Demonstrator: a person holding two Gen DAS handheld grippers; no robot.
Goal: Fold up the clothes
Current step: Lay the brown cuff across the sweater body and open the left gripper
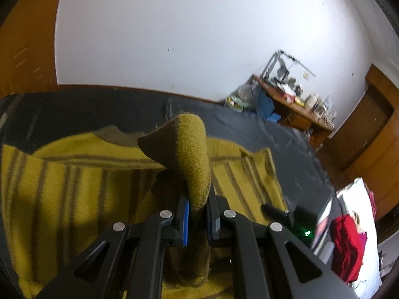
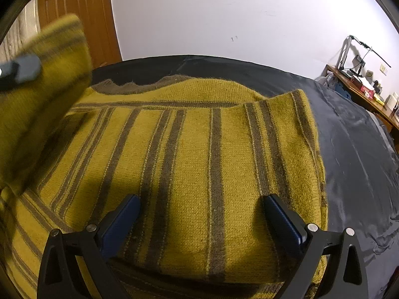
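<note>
A mustard-yellow knit sweater [image 2: 199, 149] with brown stripes lies flat on a black sheet [image 2: 349, 149]. My left gripper [image 1: 199, 211] is shut on the sweater's sleeve [image 1: 189, 154], whose brown-edged cuff curls up above the pads. In the right wrist view that lifted sleeve [image 2: 42, 99] hangs blurred at the left, with the left gripper [image 2: 20, 71] grey beside it. My right gripper [image 2: 202, 206] stands open over the sweater's folded body, its blue pads [image 2: 124, 214] far apart and low on the knit, with nothing pinched between them.
A wooden desk [image 1: 294, 99] cluttered with small items stands at the far right by the white wall. Red clothes [image 1: 346, 244] lie on a white surface at the right. A wooden door [image 2: 82, 12] is at the far left.
</note>
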